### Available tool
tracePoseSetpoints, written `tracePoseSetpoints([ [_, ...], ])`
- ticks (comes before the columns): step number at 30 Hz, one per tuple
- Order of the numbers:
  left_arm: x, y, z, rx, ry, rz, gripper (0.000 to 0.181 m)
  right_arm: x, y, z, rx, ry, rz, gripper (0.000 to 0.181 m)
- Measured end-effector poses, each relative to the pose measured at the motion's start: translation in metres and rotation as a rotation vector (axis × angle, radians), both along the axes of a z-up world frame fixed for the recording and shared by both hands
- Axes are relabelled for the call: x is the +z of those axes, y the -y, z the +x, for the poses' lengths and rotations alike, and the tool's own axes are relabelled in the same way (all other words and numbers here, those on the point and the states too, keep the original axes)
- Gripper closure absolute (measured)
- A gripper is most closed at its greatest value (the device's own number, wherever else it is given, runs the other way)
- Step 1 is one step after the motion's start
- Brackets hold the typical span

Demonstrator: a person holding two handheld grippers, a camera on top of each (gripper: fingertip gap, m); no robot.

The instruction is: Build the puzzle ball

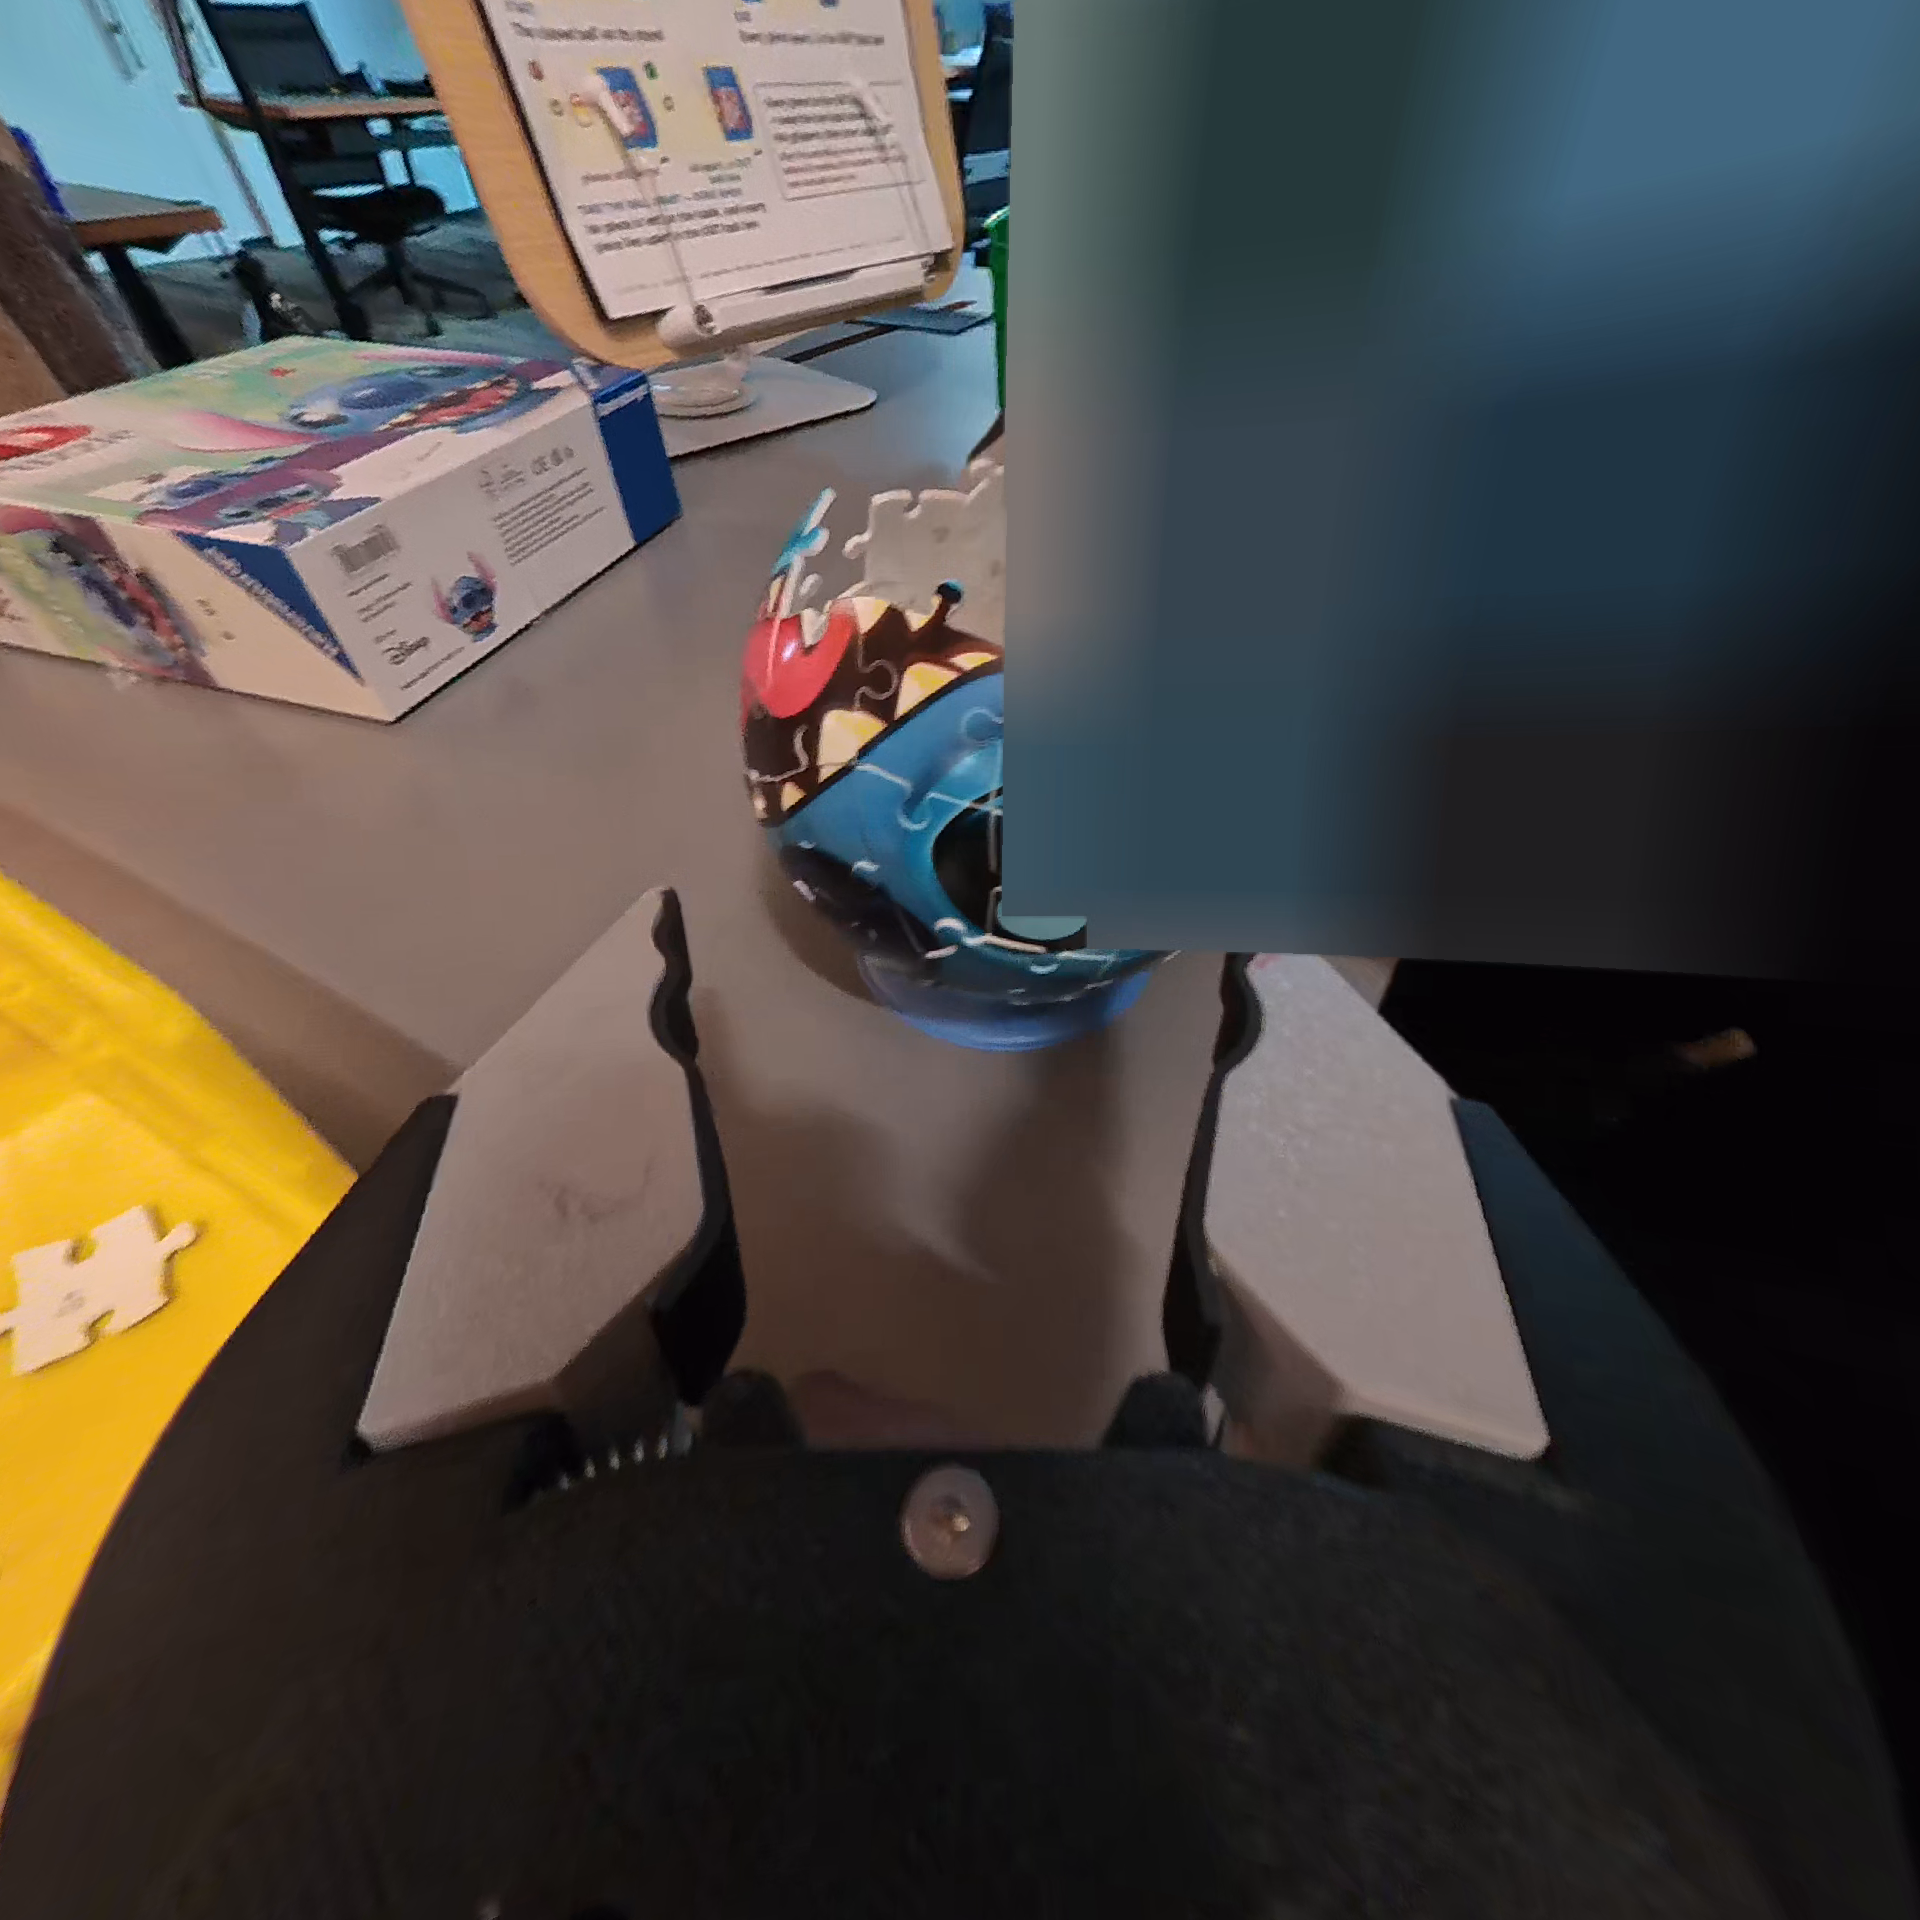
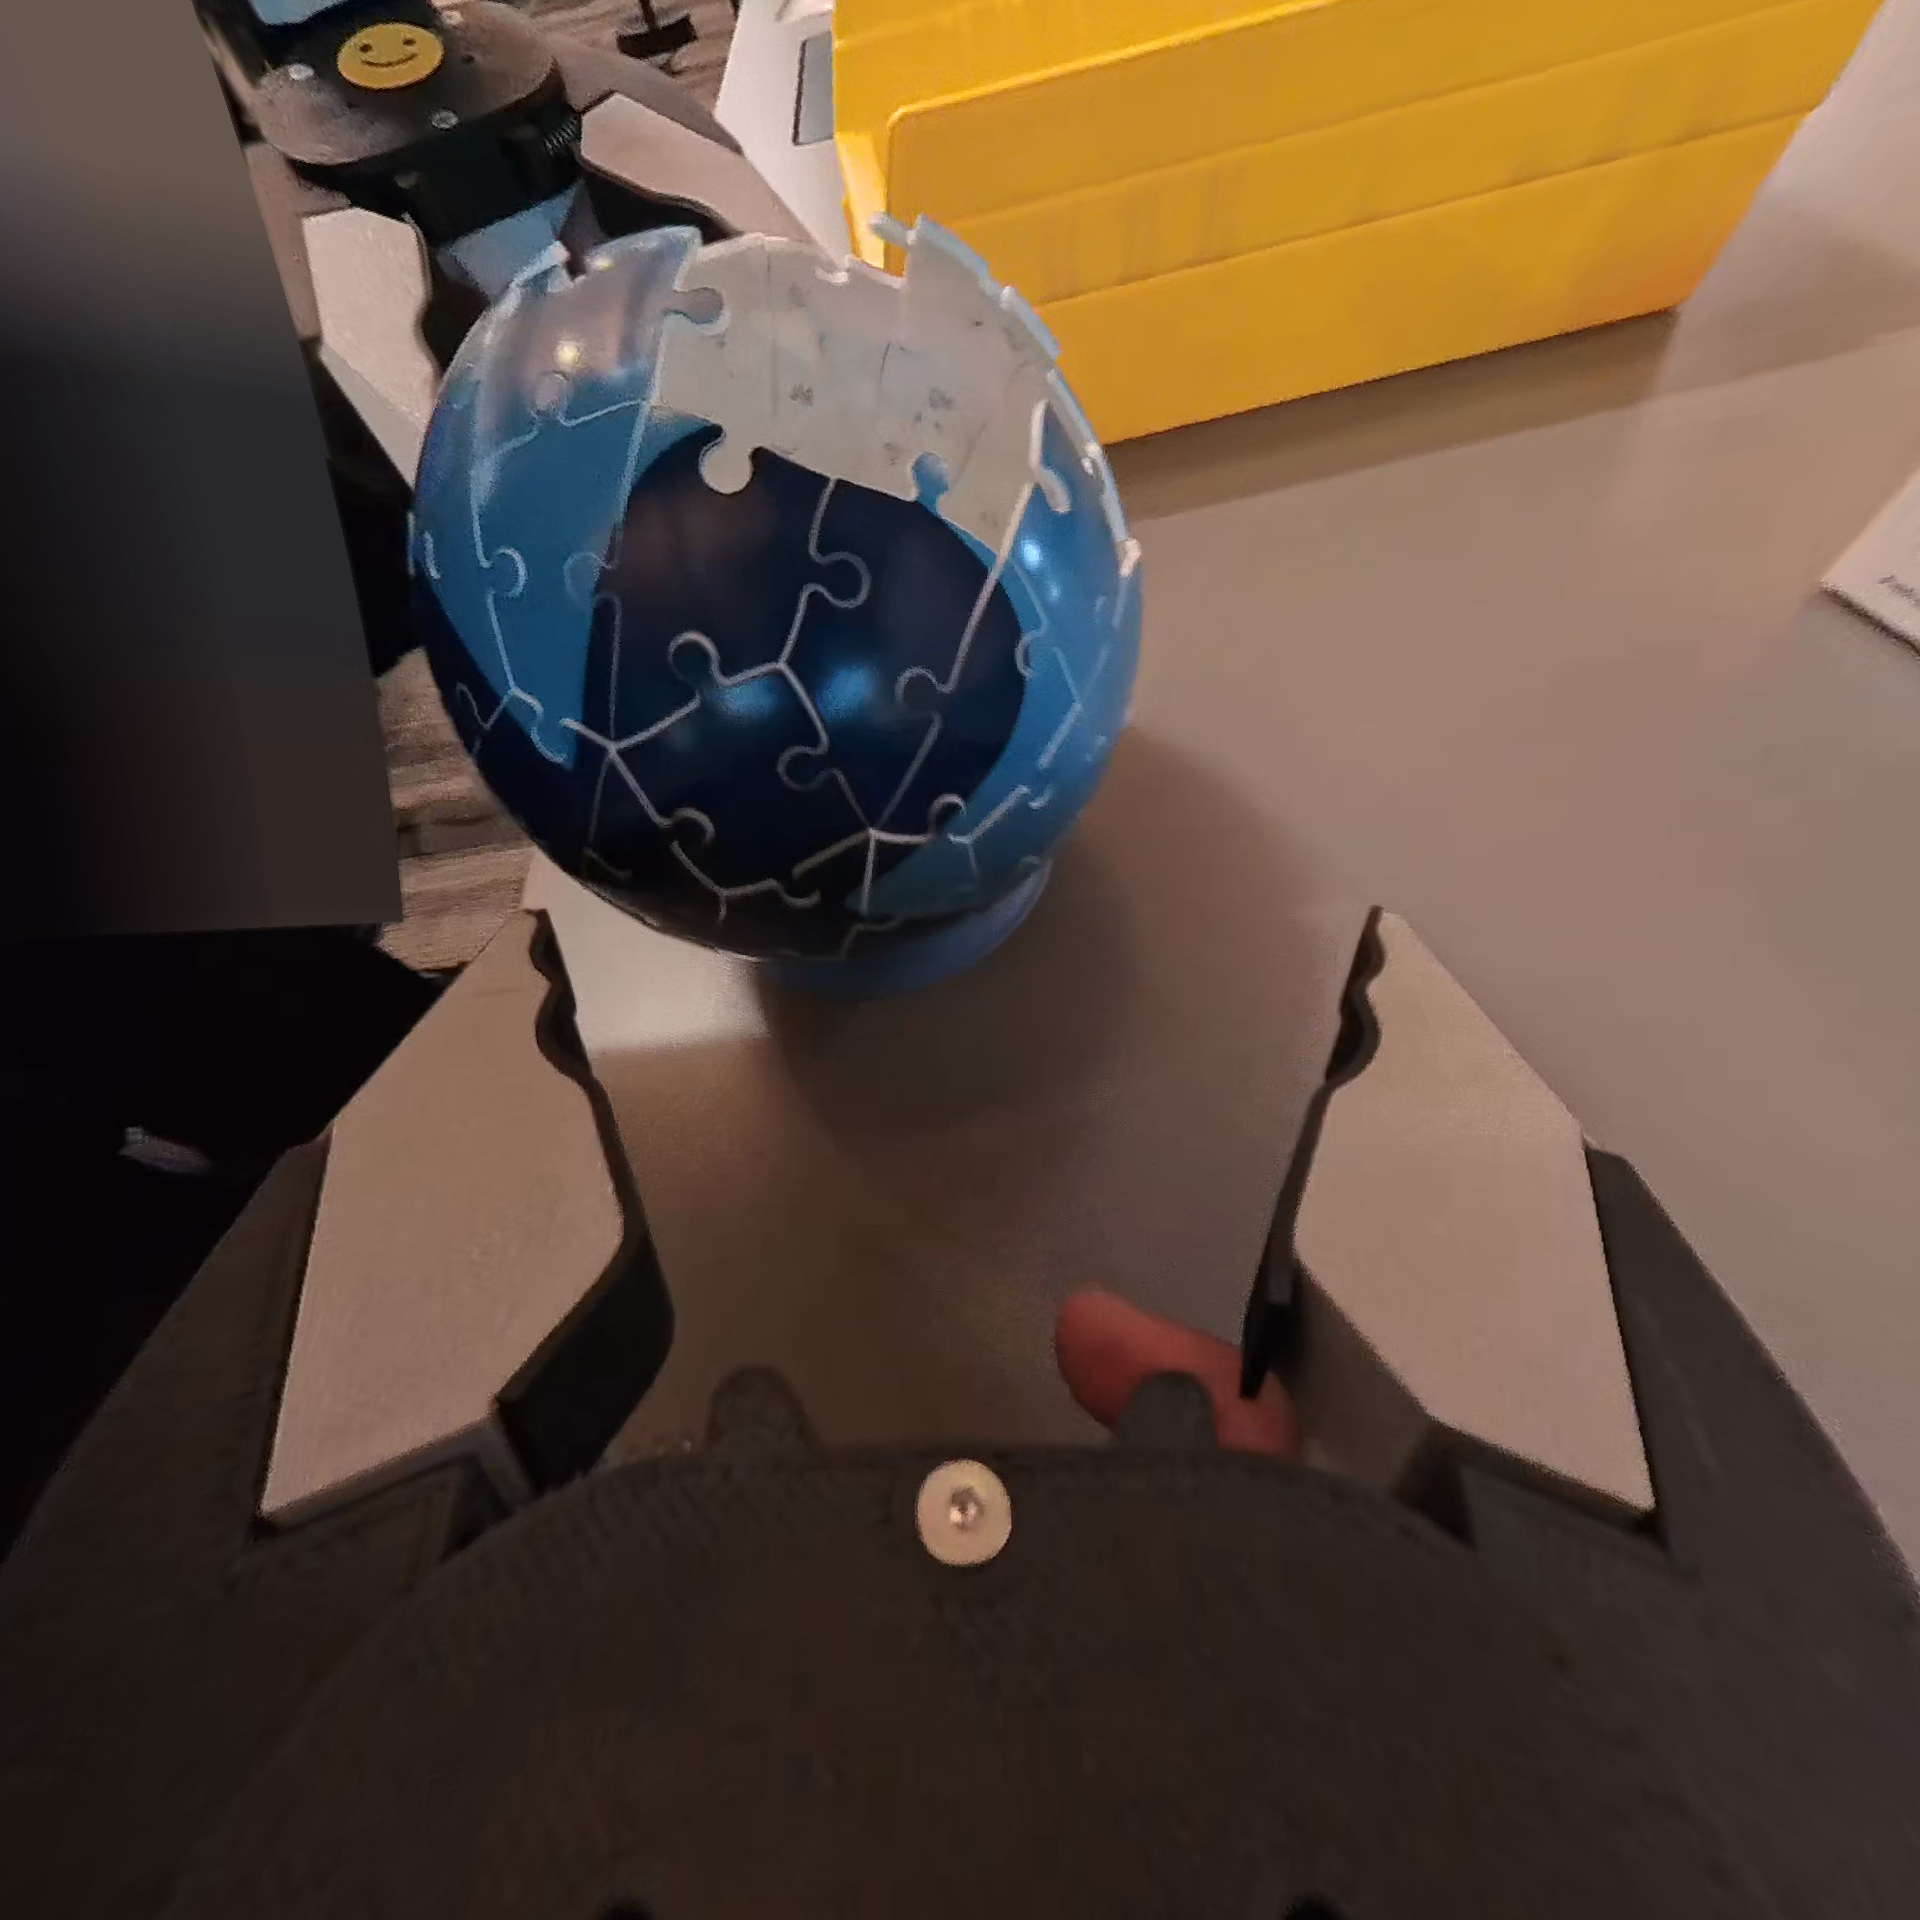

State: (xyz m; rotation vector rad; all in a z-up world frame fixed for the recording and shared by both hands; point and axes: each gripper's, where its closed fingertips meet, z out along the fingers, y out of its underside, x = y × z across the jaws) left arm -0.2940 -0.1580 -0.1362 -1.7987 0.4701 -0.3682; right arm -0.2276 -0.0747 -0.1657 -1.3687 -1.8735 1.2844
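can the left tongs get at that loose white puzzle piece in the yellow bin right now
Probably yes. The left tongs are open and empty, and the white puzzle piece lies uncovered in the yellow bin just off to their left. They point at the puzzle ball, so they must swing over.

In the left wrist view, a big blurred patch covers the right side of the puzzle ball (image 1: 873,727). The yellow bin (image 1: 114,1091) runs off the left edge, and so does the puzzle box (image 1: 343,520). In the right wrist view, the other gripper (image 2: 499,145) sits partly behind the ball, and a paper (image 2: 1881,597) is cut off at the right edge.
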Motion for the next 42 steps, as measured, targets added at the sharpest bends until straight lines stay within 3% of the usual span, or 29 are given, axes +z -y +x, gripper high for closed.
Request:
tracePoseSetpoints([
  [9, -0.011, 0.008, 0.002, -0.033, -0.069, -0.034, 0.078, 0.031, -0.048, 0.005, -0.218, -0.218, 0.022, 0.047],
  [14, -0.022, 0.017, 0.002, -0.082, -0.141, -0.070, 0.080, 0.024, -0.052, 0.002, -0.245, -0.200, 0.090, 0.048],
  [22, -0.024, 0.021, 0.015, -0.194, -0.075, -0.120, 0.087, 0.021, -0.071, 0.003, -0.328, -0.180, 0.117, 0.050],
  [27, -0.009, 0.019, 0.004, -0.091, -0.083, 0.007, 0.093, 0.018, -0.088, 0.007, -0.387, -0.162, 0.152, 0.052],
  [31, -0.012, 0.016, 0.001, -0.035, -0.143, 0.017, 0.093, 0.015, -0.102, 0.007, -0.451, -0.137, 0.139, 0.057],
  [35, -0.017, 0.016, 0.005, -0.056, -0.170, -0.001, 0.093, 0.008, -0.120, 0.010, -0.515, -0.097, 0.241, 0.057],
  [42, 0.000, 0.026, 0.005, -0.104, -0.088, 0.088, 0.109, 0.002, -0.127, 0.006, -0.519, -0.053, 0.196, 0.056],
])
